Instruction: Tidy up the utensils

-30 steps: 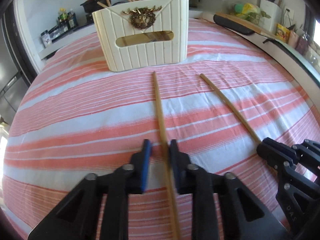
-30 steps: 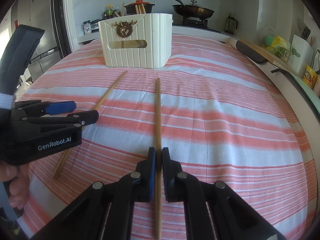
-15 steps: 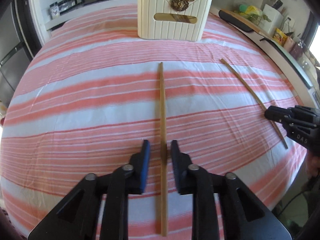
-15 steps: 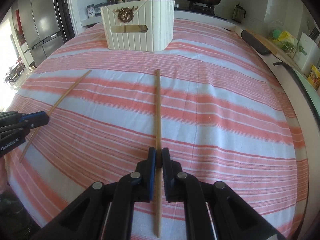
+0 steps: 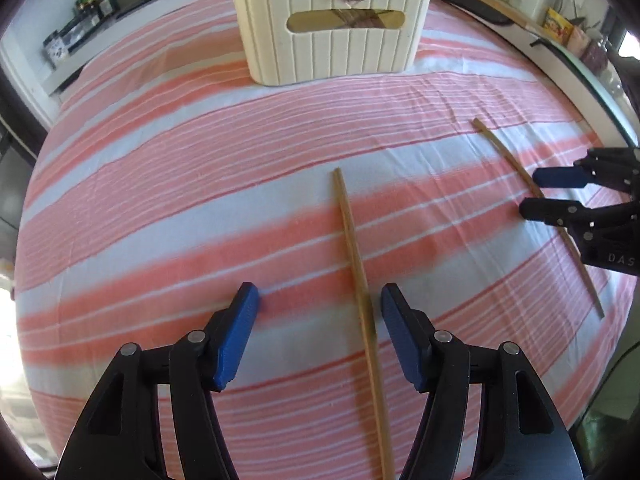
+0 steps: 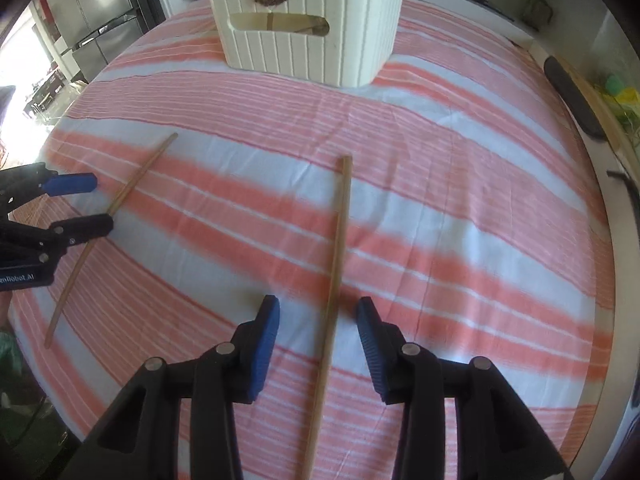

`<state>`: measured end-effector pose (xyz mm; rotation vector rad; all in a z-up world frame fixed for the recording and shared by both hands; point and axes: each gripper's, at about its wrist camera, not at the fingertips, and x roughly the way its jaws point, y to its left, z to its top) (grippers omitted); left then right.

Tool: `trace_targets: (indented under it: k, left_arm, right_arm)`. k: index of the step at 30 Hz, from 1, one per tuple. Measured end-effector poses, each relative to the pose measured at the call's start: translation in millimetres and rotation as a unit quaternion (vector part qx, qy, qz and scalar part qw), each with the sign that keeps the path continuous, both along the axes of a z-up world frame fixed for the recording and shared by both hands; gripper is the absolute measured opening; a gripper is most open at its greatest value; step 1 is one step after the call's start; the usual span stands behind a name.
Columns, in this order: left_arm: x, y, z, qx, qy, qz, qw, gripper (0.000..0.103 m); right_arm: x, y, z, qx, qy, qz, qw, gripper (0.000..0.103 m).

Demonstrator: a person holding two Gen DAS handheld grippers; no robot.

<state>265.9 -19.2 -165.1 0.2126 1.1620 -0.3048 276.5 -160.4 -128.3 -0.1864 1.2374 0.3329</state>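
Both sets of jaws have just been opening, and the view has closed in on the box since the earlier frames. Left gripper [image 5: 318,304] now released, left chopstick [image 5: 356,264] lying on the striped cloth [image 5: 160,184] between the pads, nearer the right-hand pad [image 5: 400,340], not pressed. Right gripper [image 6: 318,320] also released, right chopstick [image 6: 336,264] loose between its pads. Sticks well apart, both pointing toward the cream utensil box [image 6: 312,36], which stands further off with utensils already inside, seen through its handle slot. Risks, as judged: sticks are thin and flat on soft cloth, so a re-grip may pinch fabric or roll the stick away. Left stick sits off-centre, so a closing pad could push it aside. Neither stick is in the box yet.
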Motion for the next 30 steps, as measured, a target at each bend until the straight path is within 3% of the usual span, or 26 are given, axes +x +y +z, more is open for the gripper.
trace_targets:
  k: [1, 2, 3, 4, 7, 10, 15, 20, 25, 30]
  left_arm:
    - [5, -4, 2, -0.003, 0.000, -0.004, 1.0000, 0.033]
    - [10, -8, 3, -0.005, 0.000, -0.007, 1.0000, 0.016]
    - [15, -12, 3, -0.002, 0.001, -0.007, 1.0000, 0.005]
    - [18, -14, 3, 0.000, -0.005, -0.005, 1.0000, 0.005]
    - [22, -12, 12, -0.014, -0.027, 0.010, 0.9995, 0.005]
    - [8, 4, 46, -0.063, -0.073, 0.031, 0.9949, 0.005]
    - [-27, 33, 111, -0.125, -0.162, 0.052, 0.9776, 0.005]
    - [-57, 47, 149, -0.163, -0.221, 0.059, 0.9597, 0.005]
    - [-70, 52, 163, -0.184, -0.252, 0.064, 0.9480, 0.005]
    - [-77, 49, 177, -0.196, -0.263, 0.053, 0.9433, 0.005]
  right_arm:
    - [9, 3, 0, 0.003, -0.001, 0.001, 1.000, 0.039]
    - [18, 5, 0, 0.005, -0.004, -0.002, 1.000, 0.032]
    - [27, 7, 0, 0.002, -0.010, -0.006, 1.000, 0.023]
    - [34, 10, 0, -0.001, -0.013, -0.006, 1.000, 0.007]
    - [50, 12, 1, 0.002, -0.021, -0.012, 1.000, 0.006]
    - [47, 2, 22, 0.047, -0.045, -0.028, 0.997, 0.006]
    - [17, -15, 87, 0.114, -0.131, -0.031, 0.984, 0.006]
    - [-21, -20, 141, 0.155, -0.210, -0.020, 0.965, 0.006]
    - [-48, -17, 168, 0.163, -0.269, -0.012, 0.949, 0.006]
    - [-57, -21, 181, 0.172, -0.312, -0.017, 0.934, 0.006]
